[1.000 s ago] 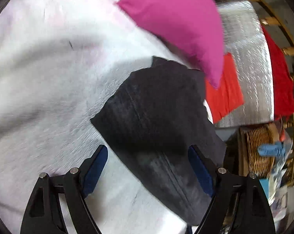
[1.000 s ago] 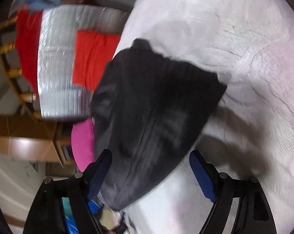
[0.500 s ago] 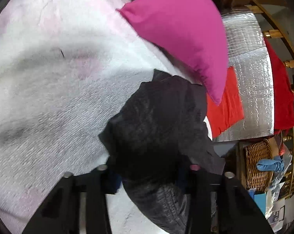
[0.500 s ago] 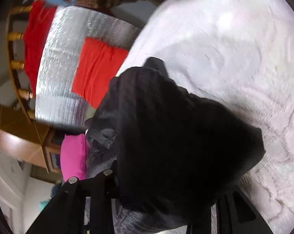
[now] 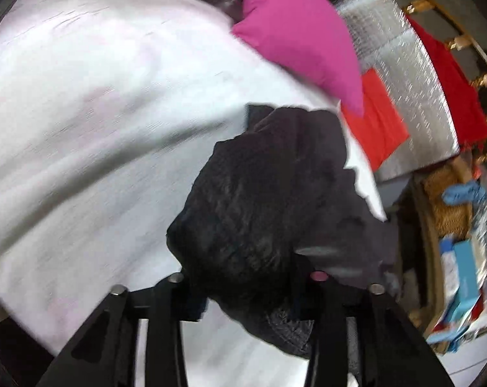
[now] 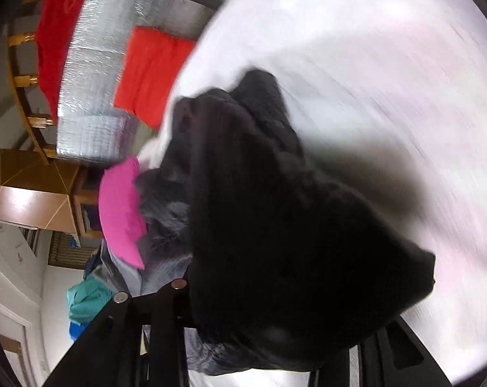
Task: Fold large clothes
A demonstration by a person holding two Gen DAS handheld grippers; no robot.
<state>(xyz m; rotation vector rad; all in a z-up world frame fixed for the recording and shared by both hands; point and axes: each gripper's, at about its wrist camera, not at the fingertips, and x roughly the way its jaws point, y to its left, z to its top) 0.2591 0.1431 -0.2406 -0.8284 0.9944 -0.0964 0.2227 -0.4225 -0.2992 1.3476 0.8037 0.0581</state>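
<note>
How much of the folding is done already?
Not much is finished. The black garment is bunched up on the white blanket, not a neat folded stack. Right now the left gripper and right gripper both grip it, jaws having just eased wider. Smoothing and real folds remain.

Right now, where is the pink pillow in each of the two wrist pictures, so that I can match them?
Left wrist view: the pink pillow is at the upper right, above the black garment, lying on the white bedcover.
Right wrist view: the pink pillow is at the middle left, just left of the black garment.
Shared landmark: the red-orange cloth on the silver quilted mat.
</note>
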